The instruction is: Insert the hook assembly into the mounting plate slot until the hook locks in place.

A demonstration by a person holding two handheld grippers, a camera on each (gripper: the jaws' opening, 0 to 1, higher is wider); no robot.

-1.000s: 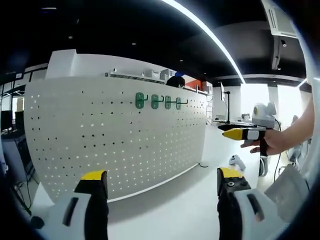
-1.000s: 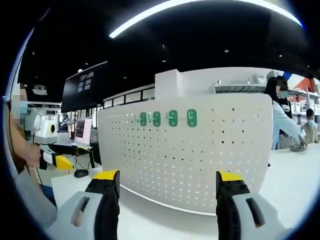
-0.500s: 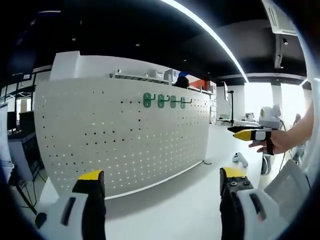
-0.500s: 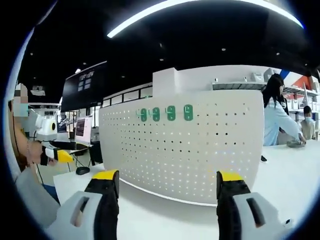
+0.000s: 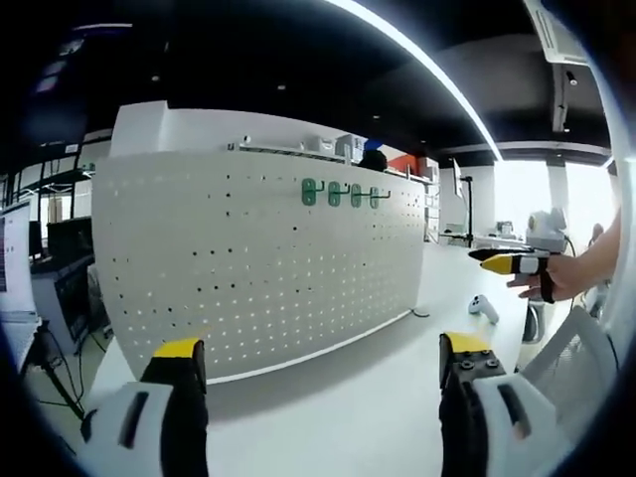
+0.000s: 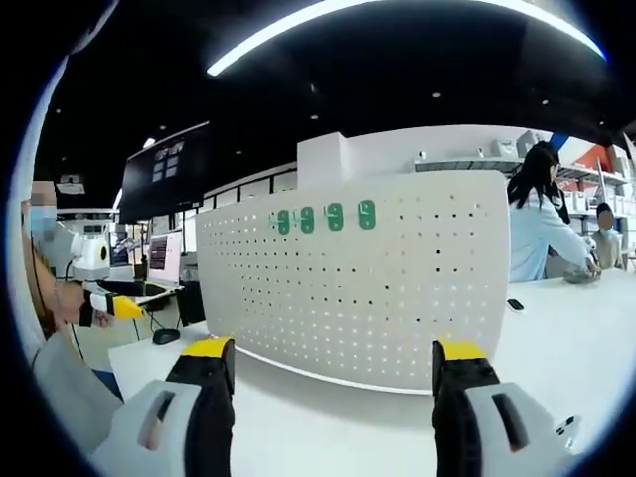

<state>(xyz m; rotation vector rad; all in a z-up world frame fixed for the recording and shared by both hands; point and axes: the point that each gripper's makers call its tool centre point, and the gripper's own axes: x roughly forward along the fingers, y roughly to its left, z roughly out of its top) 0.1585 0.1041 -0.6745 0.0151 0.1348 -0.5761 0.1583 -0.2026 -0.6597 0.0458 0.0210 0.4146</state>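
A white pegboard mounting plate (image 5: 258,268) (image 6: 368,288) stands upright on a white table. Several green hooks (image 5: 343,194) (image 6: 323,217) hang in a row near its top edge. My left gripper (image 5: 323,363) is open low in front of the plate, with nothing between its yellow-tipped jaws. My right gripper (image 6: 328,363) is open too and empty, facing the plate from the other side. In the left gripper view the right gripper (image 5: 507,263) shows at the right in a hand. In the right gripper view the left gripper (image 6: 114,306) shows at the left.
The white table (image 5: 338,417) (image 6: 556,338) runs around the plate. A small white device (image 5: 482,308) lies on it at the right. Two people (image 6: 542,224) stand behind the table past the plate. A monitor (image 6: 164,260) and a mouse (image 6: 164,336) sit on a desk at the left.
Both views have shifted, so the cameras have moved: the plate sits further right in the left gripper view and a little higher in the right gripper view. Both grippers stay open and empty.
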